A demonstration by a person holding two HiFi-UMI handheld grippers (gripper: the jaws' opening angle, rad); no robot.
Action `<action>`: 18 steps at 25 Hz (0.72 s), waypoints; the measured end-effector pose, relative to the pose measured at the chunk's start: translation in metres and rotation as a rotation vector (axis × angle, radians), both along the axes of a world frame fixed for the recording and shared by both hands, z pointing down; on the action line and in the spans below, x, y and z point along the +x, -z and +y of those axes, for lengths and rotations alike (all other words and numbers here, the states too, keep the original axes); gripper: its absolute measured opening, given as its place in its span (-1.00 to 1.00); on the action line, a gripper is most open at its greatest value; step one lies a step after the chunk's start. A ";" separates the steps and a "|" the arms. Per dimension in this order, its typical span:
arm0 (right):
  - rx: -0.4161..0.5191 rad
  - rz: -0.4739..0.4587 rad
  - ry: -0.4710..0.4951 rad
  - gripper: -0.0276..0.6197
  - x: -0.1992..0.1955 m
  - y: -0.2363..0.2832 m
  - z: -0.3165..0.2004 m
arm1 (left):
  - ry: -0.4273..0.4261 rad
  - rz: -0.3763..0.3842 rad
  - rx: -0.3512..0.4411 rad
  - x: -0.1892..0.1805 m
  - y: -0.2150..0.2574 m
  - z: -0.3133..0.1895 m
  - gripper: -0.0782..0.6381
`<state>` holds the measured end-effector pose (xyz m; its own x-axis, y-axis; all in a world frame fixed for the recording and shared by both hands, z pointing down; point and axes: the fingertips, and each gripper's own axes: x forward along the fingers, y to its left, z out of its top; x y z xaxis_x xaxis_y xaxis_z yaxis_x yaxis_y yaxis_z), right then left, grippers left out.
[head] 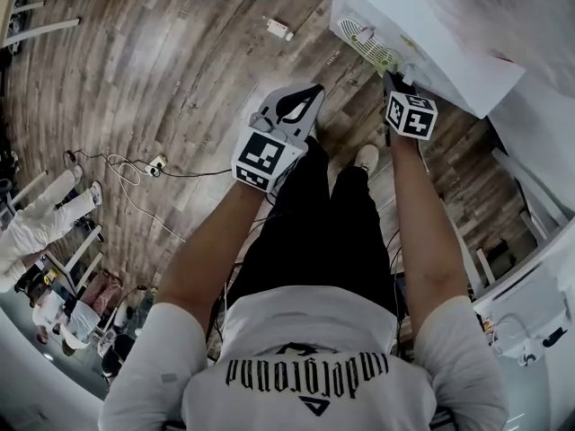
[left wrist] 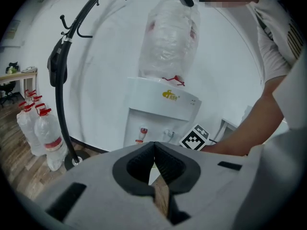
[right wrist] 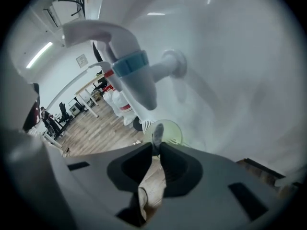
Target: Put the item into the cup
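My right gripper (right wrist: pixel 157 145) is up against the white water dispenser (head: pixel 422 25), right under its tap with the blue collar (right wrist: pixel 130 65). Its pads sit close on a thin grey wall that seems to belong to a pale green, see-through cup (right wrist: pixel 170 131) over the ribbed drip tray (right wrist: pixel 145 125). In the head view that gripper (head: pixel 396 79) is by the drip tray (head: pixel 364 36). My left gripper (head: pixel 304 95) hangs off to the left over the floor, away from the dispenser. Its jaws (left wrist: pixel 154 146) are shut with nothing in them.
The dispenser (left wrist: pixel 160 111) carries a large upturned bottle (left wrist: pixel 168 37). A black coat stand (left wrist: pixel 60 71) and several water bottles (left wrist: pixel 36 128) are to its left. Cables and a power strip (head: pixel 154 164) lie on the wooden floor, and a seated person (head: pixel 40 218) is at the far left.
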<state>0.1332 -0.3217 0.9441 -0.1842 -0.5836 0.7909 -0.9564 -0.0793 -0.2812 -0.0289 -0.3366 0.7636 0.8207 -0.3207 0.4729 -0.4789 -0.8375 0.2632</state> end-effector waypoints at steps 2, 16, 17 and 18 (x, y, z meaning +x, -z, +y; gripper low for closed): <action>0.001 -0.009 -0.014 -0.72 0.000 -0.001 -0.003 | -0.004 -0.008 -0.005 -0.001 -0.003 0.001 -0.77; 0.017 -0.046 -0.086 -0.36 0.005 0.000 -0.009 | -0.006 -0.003 -0.016 -0.003 -0.003 0.005 -0.77; 0.023 -0.045 -0.084 -0.35 0.004 0.002 -0.009 | -0.007 -0.003 -0.020 -0.003 -0.003 0.006 -0.77; 0.028 -0.044 -0.079 -0.34 0.002 0.005 -0.009 | -0.008 -0.003 -0.023 -0.004 -0.003 0.007 -0.77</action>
<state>0.1356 -0.3308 0.9392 -0.1714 -0.6198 0.7659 -0.9340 -0.1452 -0.3265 -0.0329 -0.3296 0.7663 0.8219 -0.3028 0.4825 -0.4728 -0.8350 0.2814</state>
